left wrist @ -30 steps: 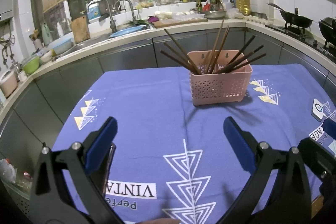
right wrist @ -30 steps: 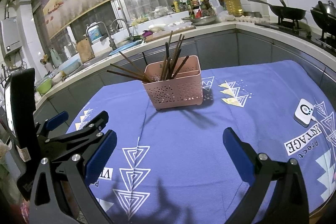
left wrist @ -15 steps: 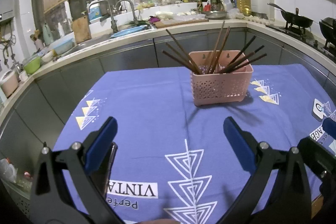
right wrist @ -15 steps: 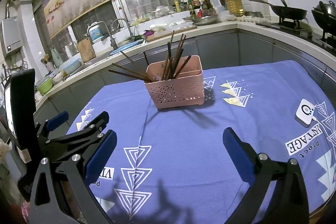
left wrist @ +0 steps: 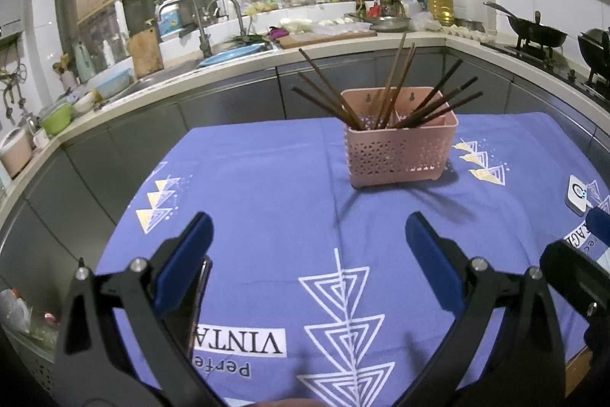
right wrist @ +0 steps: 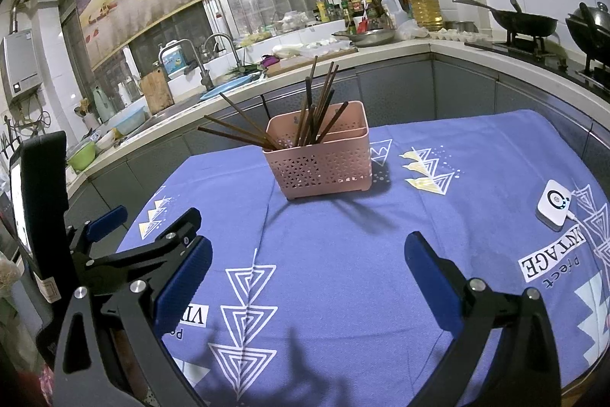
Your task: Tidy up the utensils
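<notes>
While both the left gripper (left wrist: 305, 246) and right gripper (right wrist: 308, 266) gape wide and empty, the pink perforated caddy (left wrist: 400, 147) of dark chopsticks (left wrist: 396, 90) stands well ahead of both on the blue tablecloth (left wrist: 267, 201).

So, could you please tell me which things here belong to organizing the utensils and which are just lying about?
Part of the job:
- chopsticks
- pink basket
- left gripper, open
- right gripper, open

Lying about:
- white device
- blue tablecloth
- wok
</notes>
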The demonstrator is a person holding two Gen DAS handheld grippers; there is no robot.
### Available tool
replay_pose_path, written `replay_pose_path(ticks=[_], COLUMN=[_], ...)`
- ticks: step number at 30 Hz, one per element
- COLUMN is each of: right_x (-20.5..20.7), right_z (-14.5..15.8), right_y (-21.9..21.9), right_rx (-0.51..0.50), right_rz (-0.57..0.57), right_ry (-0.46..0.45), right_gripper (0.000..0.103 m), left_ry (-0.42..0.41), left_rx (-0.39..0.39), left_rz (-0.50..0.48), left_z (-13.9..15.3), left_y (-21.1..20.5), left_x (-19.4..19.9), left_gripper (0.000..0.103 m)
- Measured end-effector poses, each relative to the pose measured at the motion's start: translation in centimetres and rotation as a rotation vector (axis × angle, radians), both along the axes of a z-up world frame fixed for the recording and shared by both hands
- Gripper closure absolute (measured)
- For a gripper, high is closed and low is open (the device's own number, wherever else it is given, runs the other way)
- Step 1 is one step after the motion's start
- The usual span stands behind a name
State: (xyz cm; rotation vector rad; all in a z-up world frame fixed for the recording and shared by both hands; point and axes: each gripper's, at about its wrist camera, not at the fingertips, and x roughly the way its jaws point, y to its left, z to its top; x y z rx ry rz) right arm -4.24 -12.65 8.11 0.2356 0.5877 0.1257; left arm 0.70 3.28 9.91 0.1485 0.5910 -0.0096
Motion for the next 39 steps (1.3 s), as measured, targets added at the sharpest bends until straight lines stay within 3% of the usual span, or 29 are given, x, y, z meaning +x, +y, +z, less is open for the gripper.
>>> replay_pose_path(ticks=[39], right_x=[-0.25], right_z=[0.18], right_y=[0.46], right_rx=[0.012], right_rz=[-0.001], right_ry=[0.008], right_gripper=[0.004], left_ry=[0.007], left_rx=[-0.015], left_rz=[-0.012], left_z=[-0.84], left_y=[0.25], left_x=[-0.82], left_gripper=[0.006])
